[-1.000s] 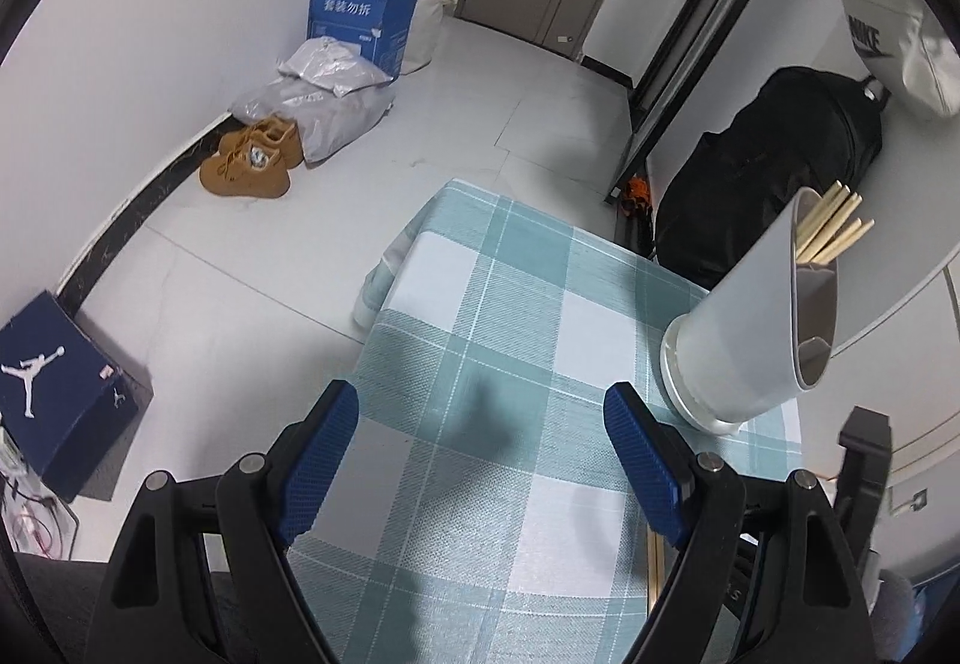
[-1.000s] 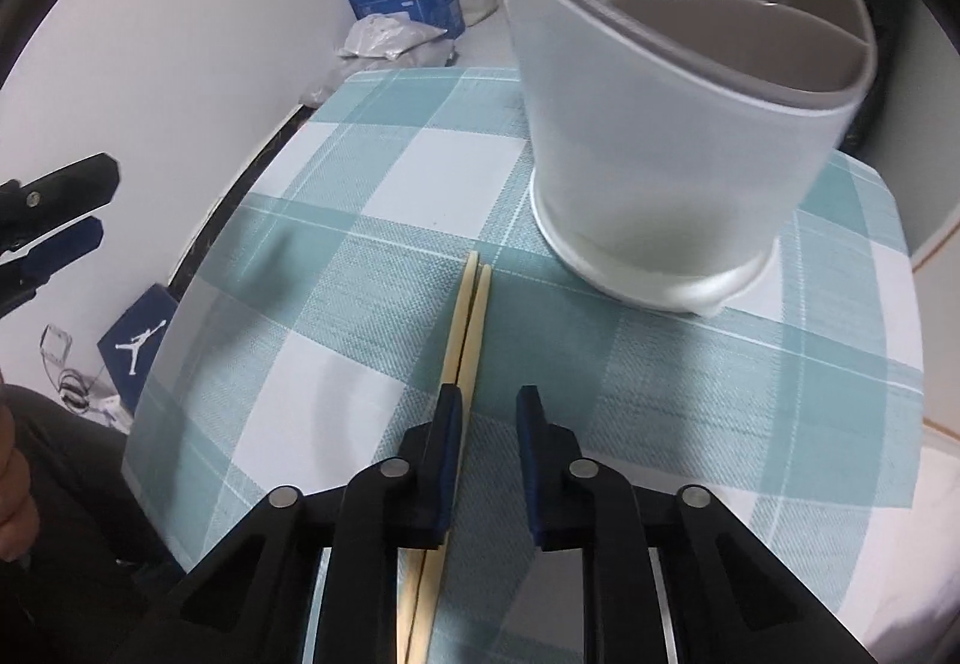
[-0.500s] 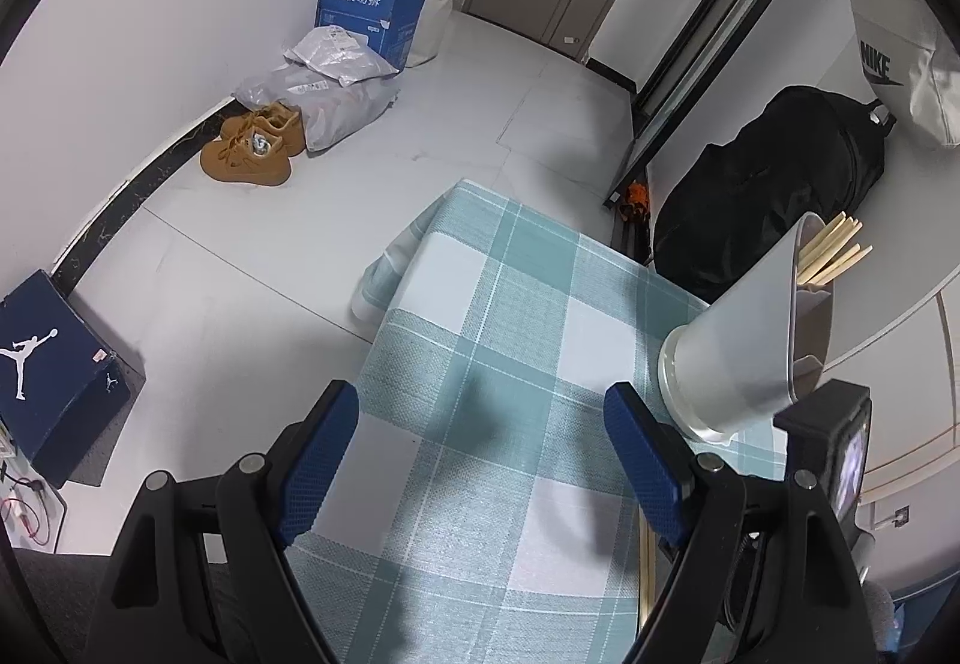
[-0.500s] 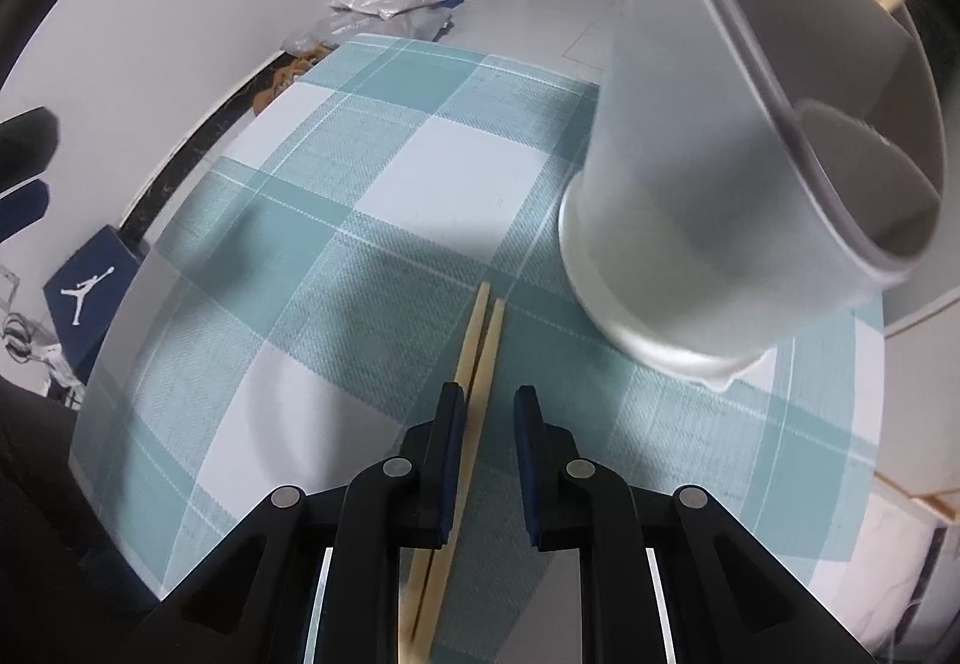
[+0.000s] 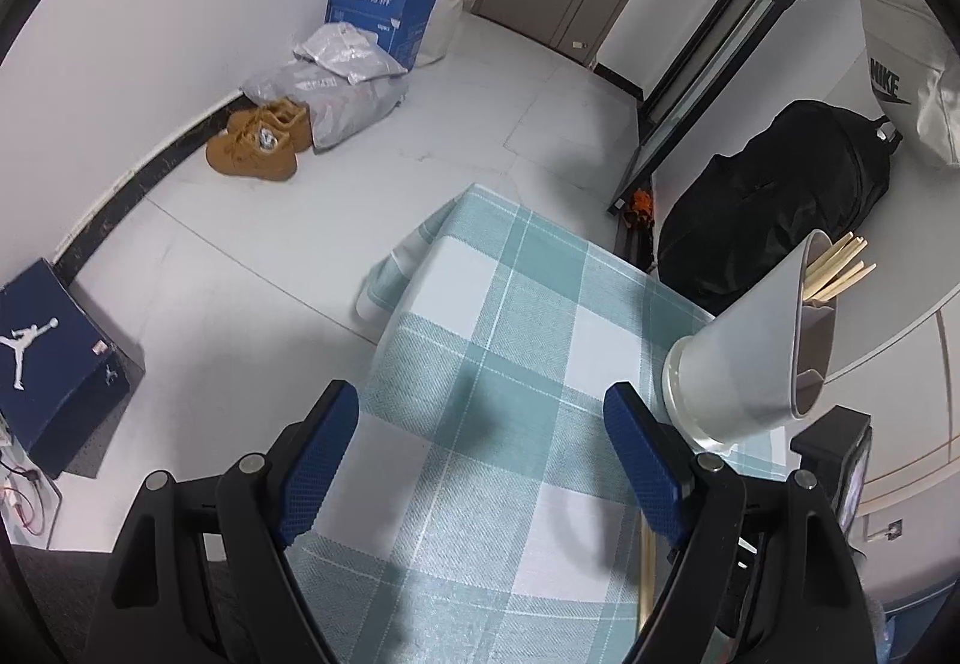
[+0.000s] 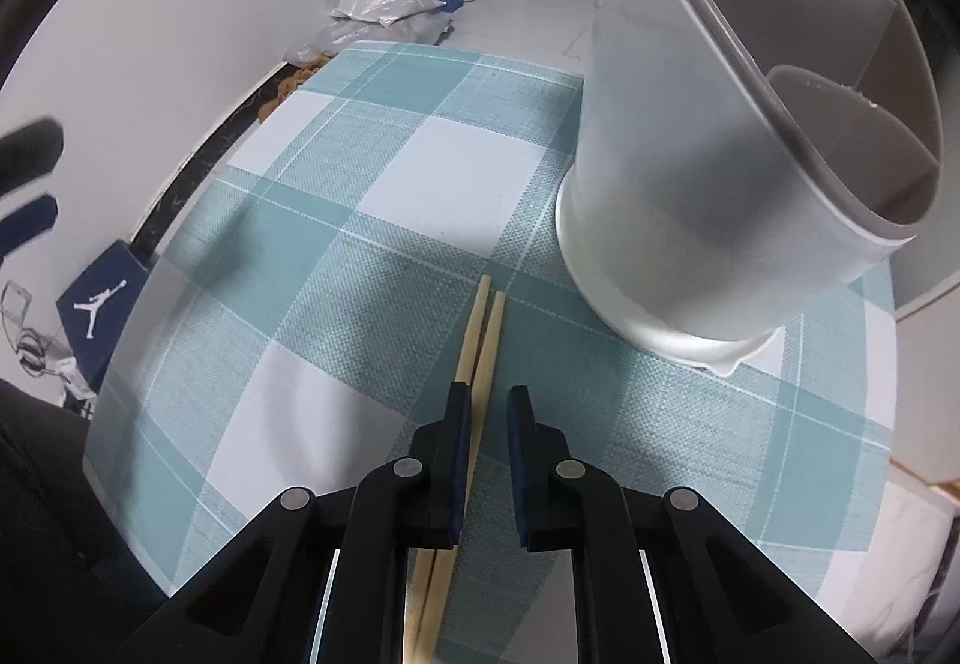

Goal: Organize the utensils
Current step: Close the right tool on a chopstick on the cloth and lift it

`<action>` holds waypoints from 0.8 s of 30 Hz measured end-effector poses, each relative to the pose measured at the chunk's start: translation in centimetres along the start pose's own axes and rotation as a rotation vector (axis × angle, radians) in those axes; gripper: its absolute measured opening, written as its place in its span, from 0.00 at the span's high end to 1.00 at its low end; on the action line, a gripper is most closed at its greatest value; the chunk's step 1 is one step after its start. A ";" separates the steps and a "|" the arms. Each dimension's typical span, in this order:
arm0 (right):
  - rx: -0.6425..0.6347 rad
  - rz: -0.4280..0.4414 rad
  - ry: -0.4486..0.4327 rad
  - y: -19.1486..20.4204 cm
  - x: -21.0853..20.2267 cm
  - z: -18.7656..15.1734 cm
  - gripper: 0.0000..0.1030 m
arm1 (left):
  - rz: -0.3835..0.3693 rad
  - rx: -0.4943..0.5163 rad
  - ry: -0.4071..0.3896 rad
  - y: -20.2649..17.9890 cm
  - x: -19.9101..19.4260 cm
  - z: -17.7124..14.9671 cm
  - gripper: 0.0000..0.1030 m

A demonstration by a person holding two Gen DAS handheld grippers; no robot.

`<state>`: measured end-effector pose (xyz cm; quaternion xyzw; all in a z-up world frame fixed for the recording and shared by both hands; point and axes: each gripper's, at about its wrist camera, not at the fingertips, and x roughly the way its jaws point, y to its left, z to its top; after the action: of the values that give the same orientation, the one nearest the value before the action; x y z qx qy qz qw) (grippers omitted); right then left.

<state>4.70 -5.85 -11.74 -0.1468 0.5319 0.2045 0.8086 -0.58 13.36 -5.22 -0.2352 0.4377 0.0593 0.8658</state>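
Note:
A pair of wooden chopsticks (image 6: pixel 483 328) lies on the teal checked tablecloth (image 6: pixel 372 220), just left of a white utensil holder (image 6: pixel 708 184) that holds several chopsticks (image 5: pixel 837 268). My right gripper (image 6: pixel 486 406) hovers over the near part of the pair with its jaws a little apart; the chopsticks run between them, close to the left finger. My left gripper (image 5: pixel 480 448) is wide open and empty, high above the table (image 5: pixel 510 316), with the holder (image 5: pixel 744 358) at its right.
On the floor are a blue cardboard box (image 5: pixel 381 12), grey bags (image 5: pixel 336 87), brown shoes (image 5: pixel 258 141) and a dark blue shoe box (image 5: pixel 54 358). A black bag (image 5: pixel 774 202) lies behind the table. The table edges are near.
My right gripper has pulled back and risen from the holder, keeping the chopsticks between its jaws. My left gripper has risen, so the table looks smaller.

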 end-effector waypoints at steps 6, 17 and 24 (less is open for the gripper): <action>-0.051 -0.049 0.008 0.4 0.5 0.8 0.89 | 0.001 -0.005 -0.002 0.3 -0.1 0.1 0.22; -0.061 -0.079 0.016 1.4 2.0 2.8 0.90 | 0.007 -0.044 0.007 1.2 -0.1 0.4 0.22; -0.049 -0.051 -0.008 2.0 2.8 4.0 0.96 | 0.078 -0.002 -0.001 1.3 0.9 0.6 0.22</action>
<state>7.93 -1.84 -12.75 -0.1795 0.5196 0.1975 0.8116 0.04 14.66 -6.06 -0.2188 0.4462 0.0937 0.8627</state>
